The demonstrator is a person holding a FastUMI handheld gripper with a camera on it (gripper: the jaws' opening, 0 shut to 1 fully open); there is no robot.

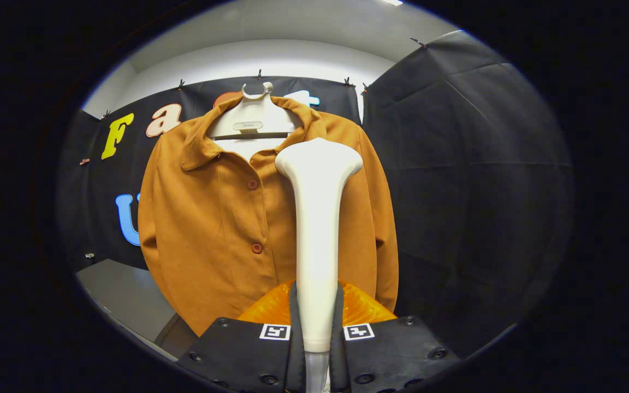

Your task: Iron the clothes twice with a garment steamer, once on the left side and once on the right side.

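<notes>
Both passes look still ahead of me: my gripper (317, 327) is clamped on the steamer (317, 218), its head raised before the hanging shirt's (211, 229) right half.

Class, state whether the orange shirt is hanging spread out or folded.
Hanging spread: the orange shirt hangs from a white hanger, behind the steamer head that the hand-held gripper clamps.

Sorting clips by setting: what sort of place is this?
Probably a cloth-walled recording booth: black cloth wall, brown shirt on a white hanger, steamer gripped between the fingers.
</notes>
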